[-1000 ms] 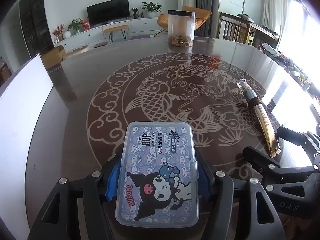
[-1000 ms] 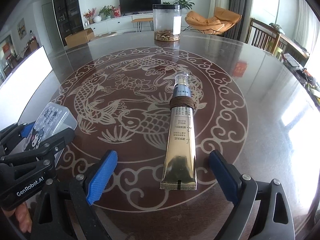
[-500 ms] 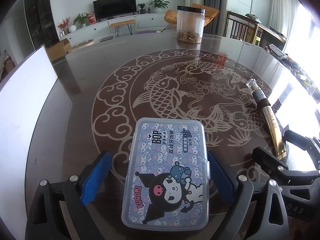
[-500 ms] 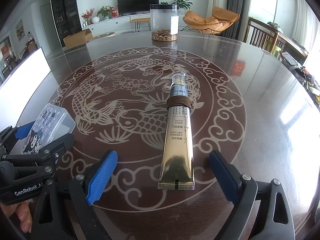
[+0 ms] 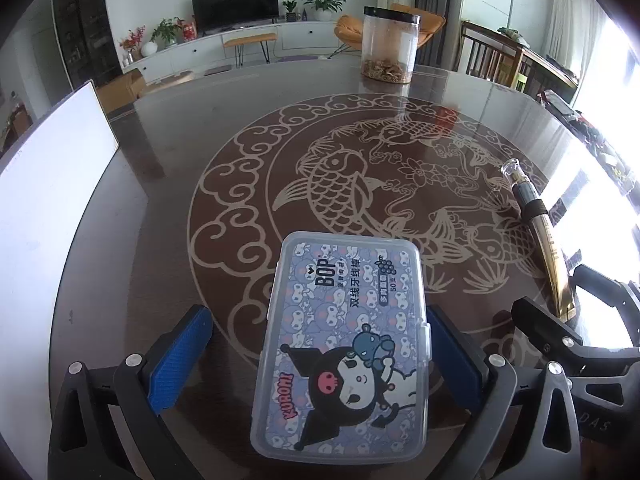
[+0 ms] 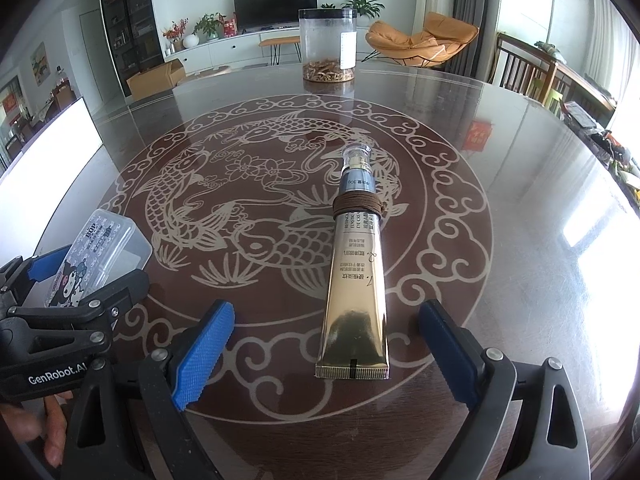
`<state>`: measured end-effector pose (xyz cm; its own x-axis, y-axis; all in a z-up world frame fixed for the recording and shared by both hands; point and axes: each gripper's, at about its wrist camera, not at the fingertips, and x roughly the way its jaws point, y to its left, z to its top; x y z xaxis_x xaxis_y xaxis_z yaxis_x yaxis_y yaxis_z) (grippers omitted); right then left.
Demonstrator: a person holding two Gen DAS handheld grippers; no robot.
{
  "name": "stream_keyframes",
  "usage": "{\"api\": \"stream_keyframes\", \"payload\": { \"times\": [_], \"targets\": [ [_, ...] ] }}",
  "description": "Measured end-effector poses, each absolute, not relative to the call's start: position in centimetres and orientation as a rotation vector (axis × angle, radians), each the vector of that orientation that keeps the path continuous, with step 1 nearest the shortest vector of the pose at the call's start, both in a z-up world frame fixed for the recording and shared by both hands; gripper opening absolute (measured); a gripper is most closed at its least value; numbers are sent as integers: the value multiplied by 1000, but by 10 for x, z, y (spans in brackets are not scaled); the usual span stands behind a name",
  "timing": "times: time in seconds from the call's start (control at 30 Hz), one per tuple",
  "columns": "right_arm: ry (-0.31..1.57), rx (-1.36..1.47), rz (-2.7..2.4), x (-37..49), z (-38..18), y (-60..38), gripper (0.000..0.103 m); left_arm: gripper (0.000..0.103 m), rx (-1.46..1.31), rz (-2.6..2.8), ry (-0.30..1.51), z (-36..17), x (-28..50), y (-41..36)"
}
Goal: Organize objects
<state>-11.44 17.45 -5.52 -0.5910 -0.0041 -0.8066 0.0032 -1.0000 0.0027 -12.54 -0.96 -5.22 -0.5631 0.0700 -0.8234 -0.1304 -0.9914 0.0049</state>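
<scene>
A clear plastic floss-pick box [image 5: 344, 344] with a purple cartoon label lies flat on the dark table, between the blue pads of my left gripper [image 5: 320, 360]. The jaws are open, with gaps on both sides of the box. The box also shows in the right wrist view [image 6: 94, 254]. A gold tube [image 6: 358, 276] with a clear cap lies on the table between the pads of my right gripper [image 6: 326, 356], which is open and clear of it. The tube shows at the right in the left wrist view [image 5: 544, 240].
A clear jar [image 5: 390, 50] with a black lid and brown bits inside stands at the table's far side, also in the right wrist view [image 6: 328, 46]. A white board [image 5: 48, 200] lies at the table's left edge. Chairs [image 6: 524, 68] stand at the right.
My left gripper has opened from around the floss-pick box and let it go; the box now rests on the table. The right gripper stays open around the tube.
</scene>
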Motion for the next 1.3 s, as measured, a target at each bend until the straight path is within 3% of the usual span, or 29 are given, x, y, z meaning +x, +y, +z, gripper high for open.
{"api": "stream_keyframes", "payload": {
  "times": [0.27,0.33,0.37,0.57,0.73,0.77,0.83,0.87,0.9,1.03,1.17,1.3],
  "targets": [
    [-17,1627,-2636,-138,-53,176,103,101,-1404,2542,200,-51,-132,-15],
    [-126,1663,-2577,-146,-48,186,103,81,-1337,2539,216,-47,-128,-11],
    [-184,1672,-2559,-150,-45,193,103,62,-1313,2537,228,-45,-126,-10],
    [-603,1750,-2514,-165,-25,253,93,62,-1271,2578,243,-41,-114,-15],
    [-427,1841,-2490,-176,-37,220,82,62,-1243,2609,180,-39,-97,-21],
    [-394,1826,-2502,-179,-39,212,77,62,-1227,2620,181,-36,-93,-22],
    [-259,1812,-2571,-186,-40,196,56,62,-1193,2640,165,-28,-86,-26],
    [-161,1802,-2612,-189,-38,191,26,62,-1182,2647,153,-23,-84,-28],
    [-91,1787,-2622,-190,-37,184,26,62,-1163,2656,132,-16,-80,-32],
    [-136,1729,-2597,-177,-21,178,26,62,-1081,2693,45,18,-60,-53],
    [-230,1558,-2554,-153,35,144,26,62,-1013,2692,-108,64,-29,-90],
    [-226,1364,-2415,-120,102,66,26,62,-968,2767,-131,102,3,-150]
  ]
}}
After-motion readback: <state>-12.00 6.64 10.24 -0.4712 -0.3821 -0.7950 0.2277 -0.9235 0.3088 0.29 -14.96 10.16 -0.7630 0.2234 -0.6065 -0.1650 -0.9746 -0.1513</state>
